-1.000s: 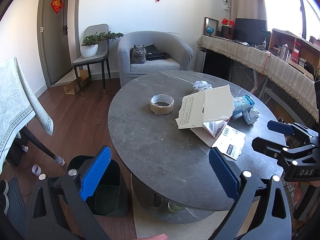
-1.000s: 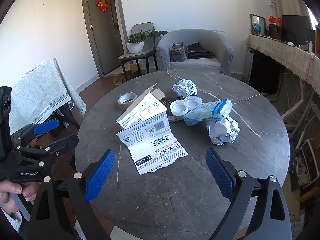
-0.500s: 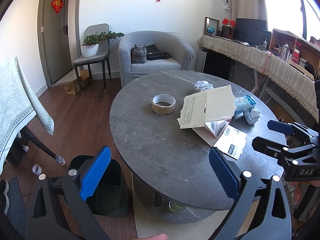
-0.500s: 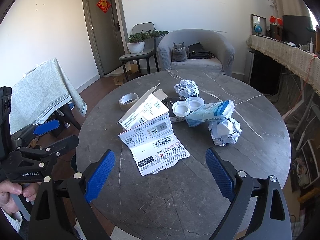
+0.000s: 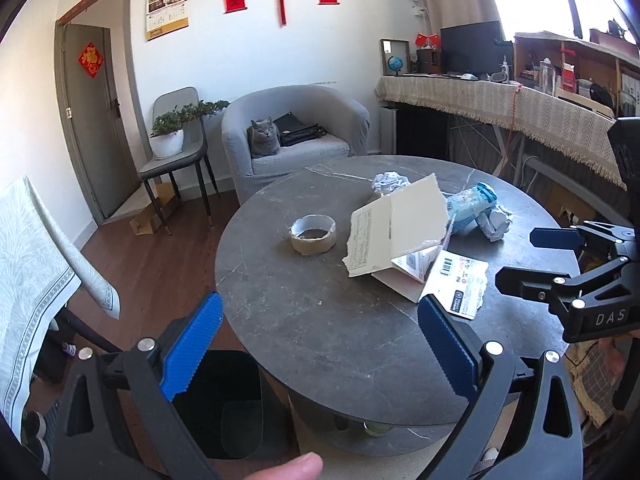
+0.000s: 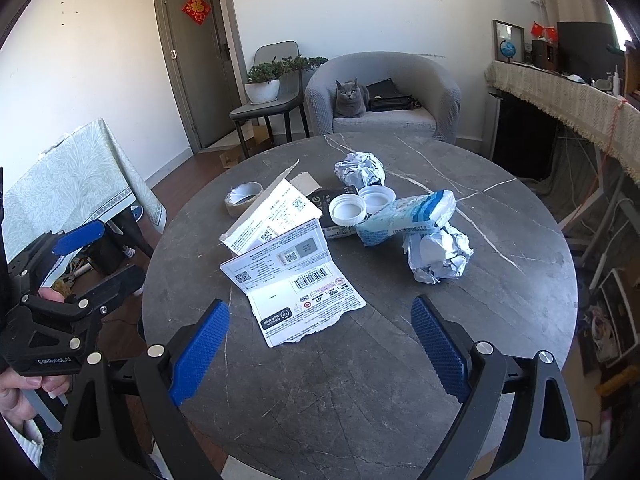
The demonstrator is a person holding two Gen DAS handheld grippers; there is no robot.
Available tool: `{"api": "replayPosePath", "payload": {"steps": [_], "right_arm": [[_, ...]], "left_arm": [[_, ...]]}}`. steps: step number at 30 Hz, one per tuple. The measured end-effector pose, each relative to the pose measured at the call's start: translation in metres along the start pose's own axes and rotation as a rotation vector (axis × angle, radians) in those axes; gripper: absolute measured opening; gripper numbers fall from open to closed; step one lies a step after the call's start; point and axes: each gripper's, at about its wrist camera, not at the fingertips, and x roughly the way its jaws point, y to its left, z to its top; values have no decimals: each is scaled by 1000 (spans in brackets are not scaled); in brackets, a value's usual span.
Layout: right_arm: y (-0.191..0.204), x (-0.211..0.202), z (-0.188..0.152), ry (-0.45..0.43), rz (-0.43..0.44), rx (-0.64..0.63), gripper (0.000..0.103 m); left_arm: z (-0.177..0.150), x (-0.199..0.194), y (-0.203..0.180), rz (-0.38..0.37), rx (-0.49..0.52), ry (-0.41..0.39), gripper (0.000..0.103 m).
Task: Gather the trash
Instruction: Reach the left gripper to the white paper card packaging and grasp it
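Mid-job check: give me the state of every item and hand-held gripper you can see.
left hand-held gripper: open, empty
right hand-held gripper: open, empty
torn envelope: flat, unfolded
paper ball: crumpled
two white caps: lying hollow side up
tape roll: lying flat
bin: open, beside table

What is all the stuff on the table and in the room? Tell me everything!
Table: one, dark grey, round, in the middle.
Crumpled paper balls: two, white, one far, one at the right.
Torn mailer: one, white with barcodes, open near the front.
Blue packet: one, blue and white, behind the near paper ball.
Bottle caps: two, white, side by side on a dark box.
Tape roll: one, brown, left part of the table.
Bin: one, black, on the floor under the table's edge.
Cat: one, grey, on the grey armchair.
Potted plant: one, green in a white pot, on a chair.
Left gripper: blue pads, open.
Right gripper: blue pads, open.
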Motion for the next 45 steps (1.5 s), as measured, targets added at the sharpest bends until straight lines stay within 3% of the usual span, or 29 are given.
{"api": "replayPosePath", "payload": {"steps": [2, 5, 8, 13, 16, 22, 25, 41, 45], "right_arm": [[-3, -1, 0, 1, -1, 8, 93], [-9, -1, 0, 1, 6, 18, 93], [-15, -2, 1, -2, 17, 28, 93], [-26, -3, 2, 6, 23, 46, 93], [-31, -3, 3, 10, 21, 57, 93], [-41, -5, -1, 20, 17, 73, 93], [-44, -7, -1, 16, 20, 79, 93], [-28, 6, -4, 43, 45, 22, 84], [-26, 9, -1, 45, 47, 25, 83]], "left_arm": [[3, 2, -4, -29, 17, 5, 98], [7, 4, -15, -57, 48, 2, 86], [13, 5, -22, -85, 71, -12, 84], [15, 22, -32, -151, 73, 32, 58], [17, 33, -40, -170, 90, 51, 50], [29, 48, -52, -181, 124, 37, 50], [31, 60, -54, -184, 121, 53, 43], [44, 72, -27, -275, -71, 50, 32], [49, 71, -23, -262, -92, 33, 25]]}}
